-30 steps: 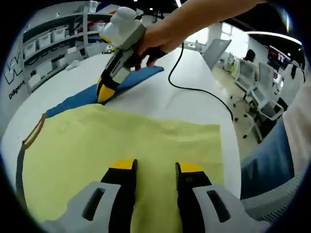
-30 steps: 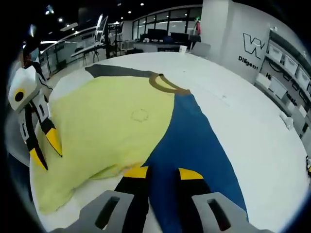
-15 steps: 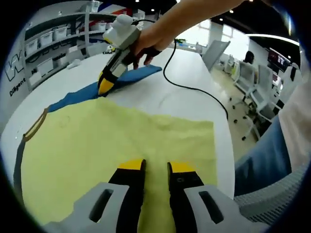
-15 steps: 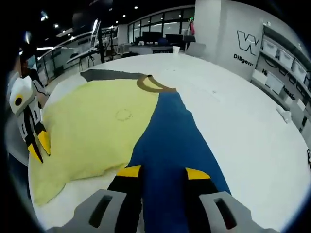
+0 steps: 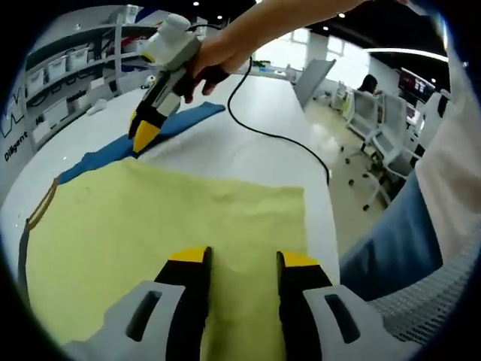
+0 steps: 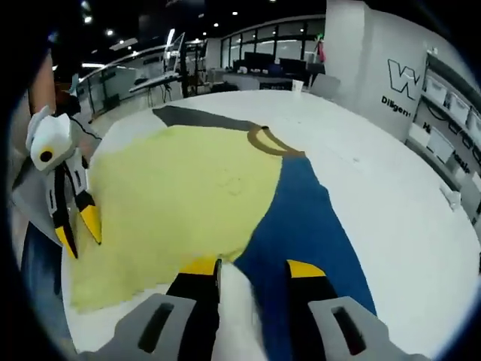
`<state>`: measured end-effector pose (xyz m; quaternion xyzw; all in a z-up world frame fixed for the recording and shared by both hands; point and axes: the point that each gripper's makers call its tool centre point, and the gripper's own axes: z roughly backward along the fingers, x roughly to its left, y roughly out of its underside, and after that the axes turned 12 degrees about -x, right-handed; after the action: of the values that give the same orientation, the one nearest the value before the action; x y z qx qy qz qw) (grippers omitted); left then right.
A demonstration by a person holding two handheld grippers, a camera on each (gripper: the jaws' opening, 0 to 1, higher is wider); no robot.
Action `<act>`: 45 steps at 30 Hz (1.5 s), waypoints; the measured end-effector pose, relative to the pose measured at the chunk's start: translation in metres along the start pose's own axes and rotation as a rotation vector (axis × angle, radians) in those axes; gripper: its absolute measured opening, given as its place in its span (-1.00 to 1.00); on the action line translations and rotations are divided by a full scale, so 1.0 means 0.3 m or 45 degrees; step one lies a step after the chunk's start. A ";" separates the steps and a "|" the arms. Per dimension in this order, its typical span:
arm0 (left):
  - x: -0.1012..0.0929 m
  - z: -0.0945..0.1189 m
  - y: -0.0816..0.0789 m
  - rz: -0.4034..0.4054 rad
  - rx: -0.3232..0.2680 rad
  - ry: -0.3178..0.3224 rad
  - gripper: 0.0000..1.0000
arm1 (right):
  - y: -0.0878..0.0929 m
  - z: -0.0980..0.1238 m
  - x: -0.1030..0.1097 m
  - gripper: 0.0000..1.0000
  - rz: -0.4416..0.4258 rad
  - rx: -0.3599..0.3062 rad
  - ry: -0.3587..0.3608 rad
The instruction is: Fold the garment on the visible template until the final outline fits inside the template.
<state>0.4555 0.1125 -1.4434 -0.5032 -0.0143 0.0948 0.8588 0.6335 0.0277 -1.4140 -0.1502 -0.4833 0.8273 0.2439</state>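
A yellow garment (image 5: 150, 218) with a blue side panel (image 5: 173, 124) lies flat on the white table (image 5: 248, 150). My left gripper (image 5: 242, 259) stands open low over the yellow cloth near its hem edge. A hand holds my right gripper (image 5: 141, 139) at the far side, with its tips at the seam of blue and yellow. In the right gripper view my right gripper (image 6: 252, 267) is open with bare table between its jaws, at the edge of the blue panel (image 6: 301, 218). The left gripper (image 6: 79, 233) hangs open over the yellow cloth (image 6: 180, 180). The brown collar (image 6: 270, 143) lies beyond.
A black cable (image 5: 278, 135) trails across the table from the right gripper to the table's edge. Office chairs (image 5: 368, 113) stand past that edge. A person's jeans (image 5: 391, 241) are close by. Shelves with bins (image 6: 451, 105) line the wall.
My left jaws narrowed half a second ago and have spread again. My right gripper has drawn back, so bare table lies between its jaws where blue cloth lay before.
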 end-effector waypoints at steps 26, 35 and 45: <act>0.299 0.654 0.355 0.276 0.180 -0.535 0.05 | 0.150 0.093 0.626 -0.16 0.035 0.045 -0.173; 0.243 0.683 0.373 0.264 0.147 -0.480 0.24 | 0.166 0.128 0.630 -0.26 0.031 0.032 -0.067; 0.268 0.738 0.363 0.356 0.105 -0.497 0.28 | 0.166 0.145 0.608 -0.26 0.014 0.100 -0.046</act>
<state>0.4917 0.3695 -1.4343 -0.4369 -0.1063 0.3085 0.8382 0.4472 0.0755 -1.4385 -0.1281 -0.4541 0.8495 0.2361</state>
